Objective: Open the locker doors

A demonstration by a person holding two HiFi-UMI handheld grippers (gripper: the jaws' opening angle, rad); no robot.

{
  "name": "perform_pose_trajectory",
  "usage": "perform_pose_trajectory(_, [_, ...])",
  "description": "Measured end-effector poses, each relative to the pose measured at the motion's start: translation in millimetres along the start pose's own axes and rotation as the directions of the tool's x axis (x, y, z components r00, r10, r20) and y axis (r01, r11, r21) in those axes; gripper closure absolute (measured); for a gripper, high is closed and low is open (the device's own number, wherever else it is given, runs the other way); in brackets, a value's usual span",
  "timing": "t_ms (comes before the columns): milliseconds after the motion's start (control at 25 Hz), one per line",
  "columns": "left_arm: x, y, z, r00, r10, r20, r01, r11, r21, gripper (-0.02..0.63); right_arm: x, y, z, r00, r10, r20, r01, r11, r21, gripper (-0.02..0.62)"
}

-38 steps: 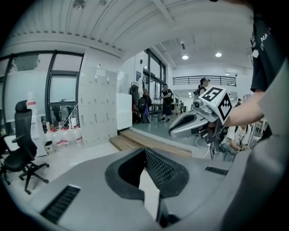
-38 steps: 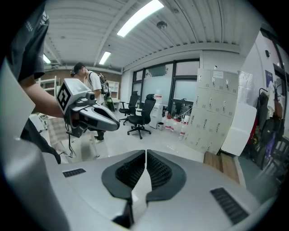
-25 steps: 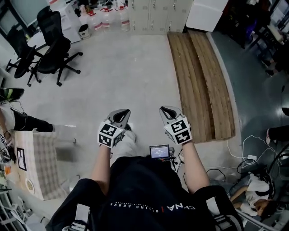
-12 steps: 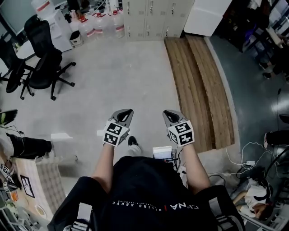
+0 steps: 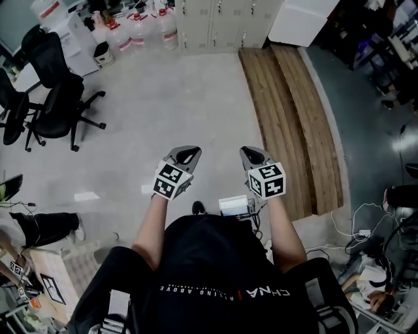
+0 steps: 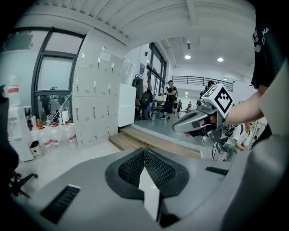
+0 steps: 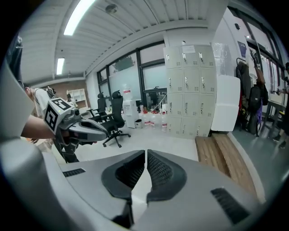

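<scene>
Beige sheet-metal lockers (image 5: 222, 26) stood far across the floor (image 5: 183, 98), well apart from both grippers. No part of the task was done yet; every door looked shut. Left gripper (image 5: 188, 152) & right gripper (image 5: 253, 154) were held side by side in front of the person, pointed toward the lockers. Fingers (image 6: 133, 169) of both were closed & empty: the left pair met w/ no gap, the right pair showed only a hairline slit, w/ nothing btwn them.

Relative to the lockers:
- water bottles (image 5: 140, 32) sat just left of them
- a white cabinet (image 5: 302, 19) stood right beside their right end
- wood planks (image 5: 294, 124) ran out from their right part toward the person
- office chairs (image 5: 55, 98) were well off to the left

Handling, as judgement: doors were prob. thin painted steel, i.e. light, stiff, slick on the face, swinging on side hinges w/ little resistance once unlatched. A flat face gives no purchase, so the hold should go on the small fitting (image 7: 185, 82) on each door; it was too small to tell knob vs. recessed pull. Fingers would need to open first. Pull should follow the door's arc, not straight out, else the fingers would prob. slip off.
</scene>
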State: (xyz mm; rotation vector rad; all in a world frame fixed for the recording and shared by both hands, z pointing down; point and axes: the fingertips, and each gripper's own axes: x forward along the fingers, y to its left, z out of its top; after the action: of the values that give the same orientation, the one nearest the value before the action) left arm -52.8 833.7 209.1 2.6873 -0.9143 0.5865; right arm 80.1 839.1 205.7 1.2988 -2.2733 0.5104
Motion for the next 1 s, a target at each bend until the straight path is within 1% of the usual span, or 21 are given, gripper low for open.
perform_pose_trajectory(80, [6.1, 16.1, 7.3, 1.0, -0.009, 0.005, 0.009, 1.0, -0.003, 0.586, 17.6, 0.8, 10.9, 1.0, 0.0, -0.009, 0.0, 1.0, -0.02, 0.557])
perform_pose_trajectory(240, [21.1, 40.3, 5.8, 1.0, -0.013, 0.012, 0.014, 0.999, -0.05, 0.586, 48.9, -8.4, 18.3, 0.999, 0.013, -0.035, -0.015, 0.999, -0.047, 0.557])
perform_pose_trajectory(360, [38.1, 61.9, -0.9, 1.0, 0.005, -0.006, -0.006, 0.998, -0.07, 0.586, 77.3, -23.8, 24.8, 0.999, 0.031, -0.043, -0.033, 0.998, -0.048, 0.557])
perform_pose_trajectory(560, [80.9, 126.0, 13.6, 0.998, 0.063, -0.025, -0.065, 0.994, -0.088, 0.586, 148.8, -60.5, 64.5, 0.996, 0.079, -0.043, -0.082, 0.994, -0.075, 0.557])
perform_pose_trajectory(680, [112.1, 175.4, 33.8, 0.994, 0.109, -0.033, -0.112, 0.987, -0.113, 0.586, 195.8, -89.1, 96.3, 0.993, 0.108, -0.051, -0.113, 0.989, -0.099, 0.557])
perform_pose_trajectory(840, [158.0, 238.3, 80.3, 0.984, 0.17, -0.048, -0.175, 0.976, -0.133, 0.586, 245.1, -135.4, 150.4, 0.985, 0.159, -0.064, -0.167, 0.977, -0.136, 0.557])
perform_pose_trajectory(920, [183.0, 264.7, 104.9, 0.983, 0.182, -0.022, -0.183, 0.97, -0.159, 0.586, 270.2, -161.0, 172.1, 0.979, 0.185, -0.083, -0.196, 0.968, -0.157, 0.557])
perform_pose_trajectory(1000, [207.0, 286.9, 128.7, 0.985, 0.175, 0.015, -0.169, 0.968, -0.187, 0.586, 295.8, -187.9, 191.9, 0.976, 0.196, -0.097, -0.212, 0.96, -0.186, 0.557])
